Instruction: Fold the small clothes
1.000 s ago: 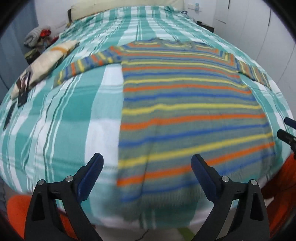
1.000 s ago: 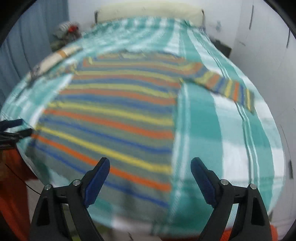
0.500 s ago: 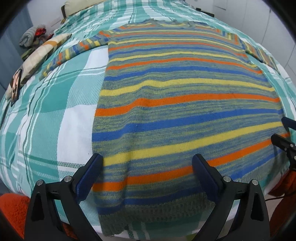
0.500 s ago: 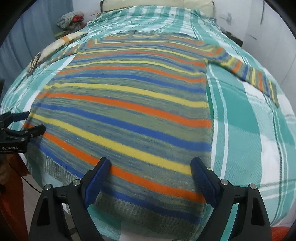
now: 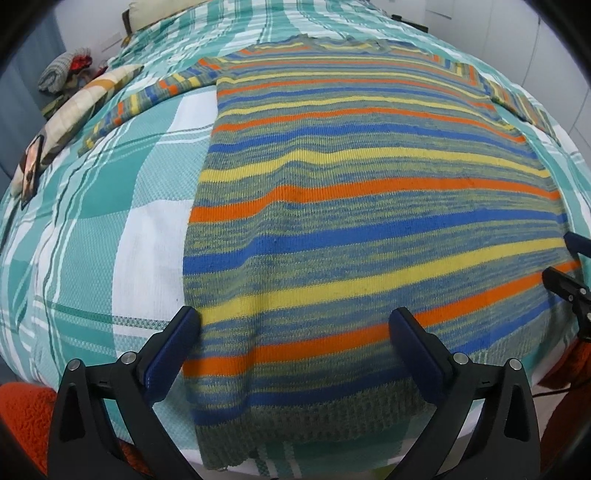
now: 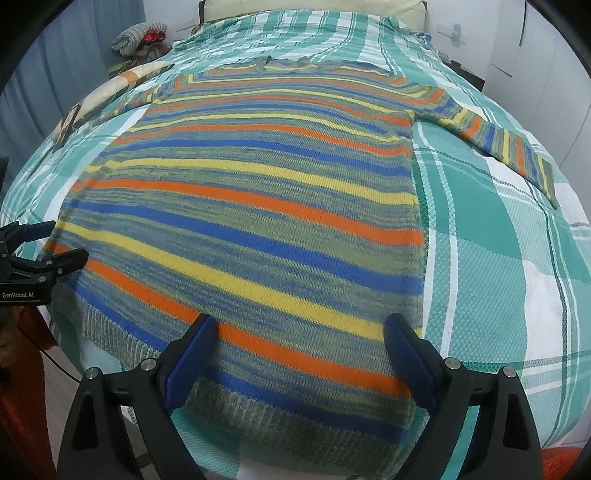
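Striped sweater lies flat on checked bedspread, both grippers open.

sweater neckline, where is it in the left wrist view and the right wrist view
Left wrist: the neckline sits at top centre, a little right of the middle, at the far end of the striped sweater.
Right wrist: the neckline sits at top centre, just below the plaid bedcover that runs up to the headboard.
Shared landmark: the bundle of clothes at upper left in both.
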A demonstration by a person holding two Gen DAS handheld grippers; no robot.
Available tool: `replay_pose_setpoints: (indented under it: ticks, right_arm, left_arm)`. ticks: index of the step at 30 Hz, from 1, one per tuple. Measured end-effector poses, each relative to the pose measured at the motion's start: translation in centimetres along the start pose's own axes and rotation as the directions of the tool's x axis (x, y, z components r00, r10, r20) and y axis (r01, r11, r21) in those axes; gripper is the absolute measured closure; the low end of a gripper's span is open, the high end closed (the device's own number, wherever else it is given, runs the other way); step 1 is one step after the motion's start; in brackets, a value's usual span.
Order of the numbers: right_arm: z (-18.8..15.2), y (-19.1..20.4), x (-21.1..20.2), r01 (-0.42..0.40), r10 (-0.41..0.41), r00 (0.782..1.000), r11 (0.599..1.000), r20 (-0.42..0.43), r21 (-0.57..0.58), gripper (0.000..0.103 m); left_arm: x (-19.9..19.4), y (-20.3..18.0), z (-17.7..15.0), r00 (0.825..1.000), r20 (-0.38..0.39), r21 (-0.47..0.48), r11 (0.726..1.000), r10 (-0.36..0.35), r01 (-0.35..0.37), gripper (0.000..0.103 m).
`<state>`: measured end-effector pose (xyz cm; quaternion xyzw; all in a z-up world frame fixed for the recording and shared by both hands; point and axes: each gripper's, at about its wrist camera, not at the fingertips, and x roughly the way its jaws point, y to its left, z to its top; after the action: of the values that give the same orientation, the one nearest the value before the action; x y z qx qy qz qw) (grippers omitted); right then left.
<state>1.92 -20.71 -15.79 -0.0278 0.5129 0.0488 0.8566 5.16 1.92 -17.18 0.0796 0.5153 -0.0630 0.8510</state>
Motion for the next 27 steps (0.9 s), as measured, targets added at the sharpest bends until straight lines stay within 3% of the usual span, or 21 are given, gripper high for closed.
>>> replay_pose_setpoints:
  ticks: [19, 27]
  right_arm:
    - [-0.1, -0.5, -0.9, -0.007, 0.006, 1.0, 0.999, 0.014, 0.046, 0.011]
    - [0.2, 0.5, -1.8, 0.096, -0.095, 0.994, 0.995, 0.052, -0.021, 0.011]
  left_arm:
    - [0.0, -0.1, -0.1, 1.0, -0.001, -0.001, 1.0, 0.001, -0.001, 0.0]
    - [0.1, 0.0, -0.3, 1.0, 0.001, -0.003, 1.0, -0.007, 0.007, 0.0]
